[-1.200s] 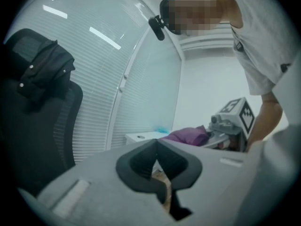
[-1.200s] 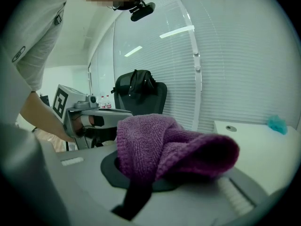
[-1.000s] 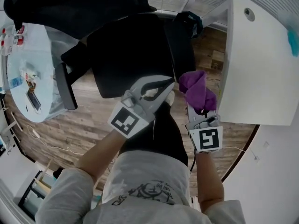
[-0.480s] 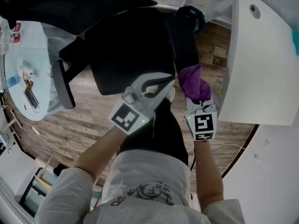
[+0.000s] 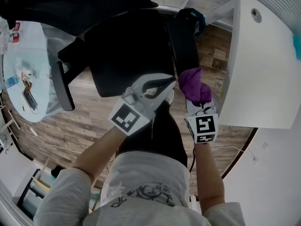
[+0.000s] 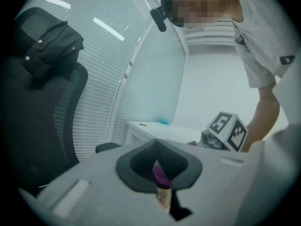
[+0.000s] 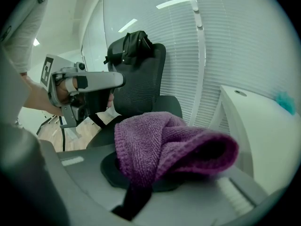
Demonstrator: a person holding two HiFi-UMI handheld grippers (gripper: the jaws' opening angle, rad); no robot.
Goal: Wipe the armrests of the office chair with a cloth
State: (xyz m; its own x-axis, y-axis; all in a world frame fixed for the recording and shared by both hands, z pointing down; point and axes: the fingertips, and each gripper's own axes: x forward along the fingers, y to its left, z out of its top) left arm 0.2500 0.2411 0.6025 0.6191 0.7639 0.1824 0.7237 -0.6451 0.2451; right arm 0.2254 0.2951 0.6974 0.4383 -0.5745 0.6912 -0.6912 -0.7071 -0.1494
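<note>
A purple terry cloth (image 7: pixel 169 145) is bunched and clamped in the right gripper (image 7: pixel 141 185), whose jaws are closed on its lower fold. Behind it stands a black mesh office chair (image 7: pixel 141 81) with a dark garment (image 7: pixel 134 46) draped over its top. At left a hand holds the grey left gripper (image 7: pixel 113 80). A white worktop (image 7: pixel 263 126) lies at right, before white slatted blinds (image 7: pixel 225 41).
</note>
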